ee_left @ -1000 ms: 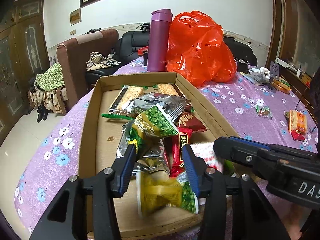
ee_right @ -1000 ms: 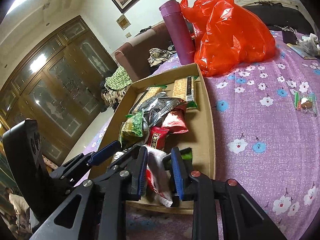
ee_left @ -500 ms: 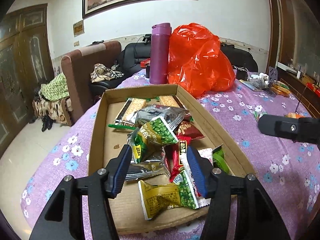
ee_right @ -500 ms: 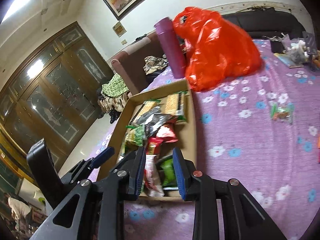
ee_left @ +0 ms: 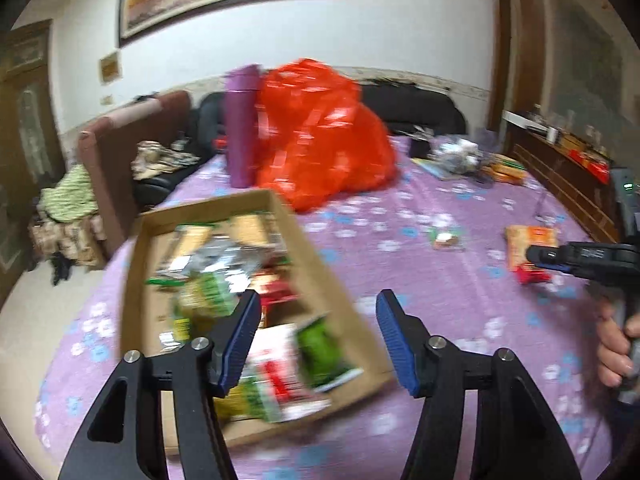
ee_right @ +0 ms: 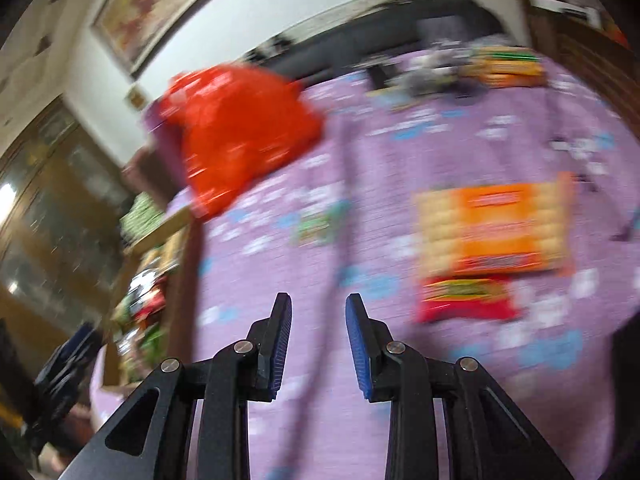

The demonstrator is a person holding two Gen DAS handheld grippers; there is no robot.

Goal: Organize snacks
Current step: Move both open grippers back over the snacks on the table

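I am swinging both tools while the pictures are smearing, and that is where I am expecting trouble: my right gripper is hanging with its blue-padded fingers apart and empty, pointing left of the flat orange-and-yellow cracker packet in the right middle of the right wrist view, so if I am closing without re-aiming I am likely pinching only the purple flowered cloth of the counter or dragging the small red-and-yellow wrapper lying just below the packet. The slick film could also be sliding out of a shallow pinch. My left gripper is likewise spread wide and holding nothing, hovering above the near right corner of the shallow brown cardboard tray in the lower left of the left wrist view; dipping carelessly there could be nudging the tray's wall or spilling its pile. That tray is holding a loose heap of snack packets, green, silver, red and white ones, too blurred to name singly. A small clear-wrapped green sweet is lying alone on the cloth, well apart from the tray. The bulging orange-red plastic bag in the upper middle is sitting behind the tray beside a tall purple flask; what the bag contains I cannot tell.
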